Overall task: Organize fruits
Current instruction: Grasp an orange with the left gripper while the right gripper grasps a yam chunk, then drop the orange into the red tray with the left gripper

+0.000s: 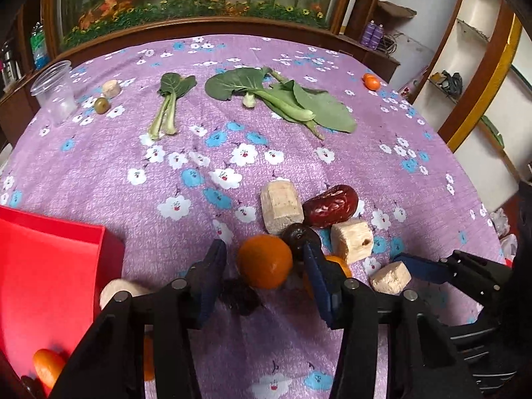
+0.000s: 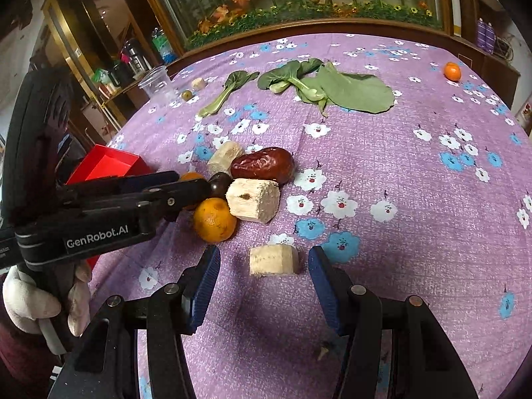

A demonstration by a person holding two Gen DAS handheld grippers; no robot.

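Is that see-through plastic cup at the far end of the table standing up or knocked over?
Standing up. The plastic cup rests on its base on the tablecloth, rim facing upward.

Fruit pile [image 2: 246, 183] crowded; cloth [image 2: 415, 232] rightward free

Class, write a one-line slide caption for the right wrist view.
Right gripper open around a pale cane chunk on the floral cloth.
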